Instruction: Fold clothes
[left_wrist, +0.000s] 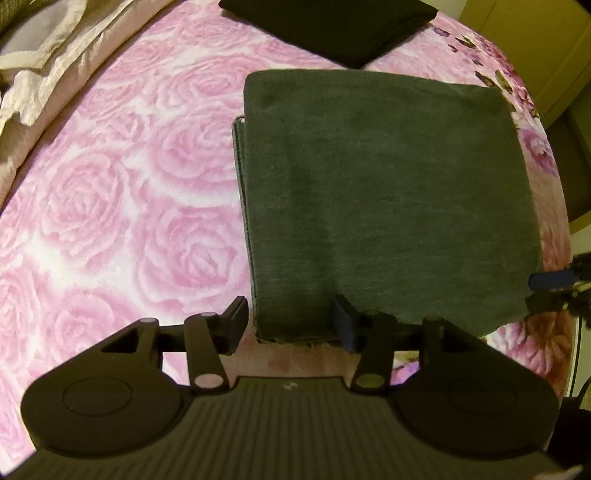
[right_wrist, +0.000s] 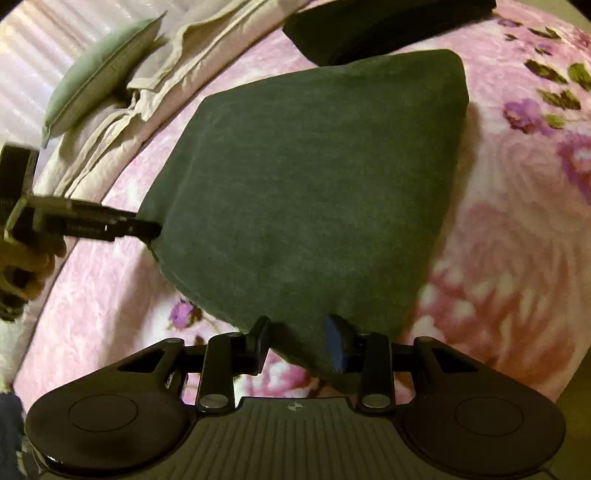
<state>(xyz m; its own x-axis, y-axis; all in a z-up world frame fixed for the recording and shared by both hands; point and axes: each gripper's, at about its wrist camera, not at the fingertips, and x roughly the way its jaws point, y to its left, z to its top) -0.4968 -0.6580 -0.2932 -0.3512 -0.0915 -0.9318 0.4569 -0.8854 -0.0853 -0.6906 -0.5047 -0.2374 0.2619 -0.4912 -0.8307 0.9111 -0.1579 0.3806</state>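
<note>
A dark grey garment (left_wrist: 388, 199) lies folded into a thick square on the pink rose bedspread (left_wrist: 122, 206). My left gripper (left_wrist: 291, 325) is open at its near left corner, its fingers spread either side of the folded edge. The garment also shows in the right wrist view (right_wrist: 314, 184). My right gripper (right_wrist: 299, 343) is open at its near corner, with the cloth lying between the spread fingers. The left gripper (right_wrist: 147, 229) shows at the garment's left edge there. The right gripper's tips (left_wrist: 554, 284) show at the garment's right edge.
A folded black garment (left_wrist: 332, 26) lies just beyond the grey one, also in the right view (right_wrist: 384, 26). Crumpled beige bedding (right_wrist: 147, 92) and a green pillow (right_wrist: 99, 74) lie at the far left. The bed edge runs along the right (left_wrist: 565, 206).
</note>
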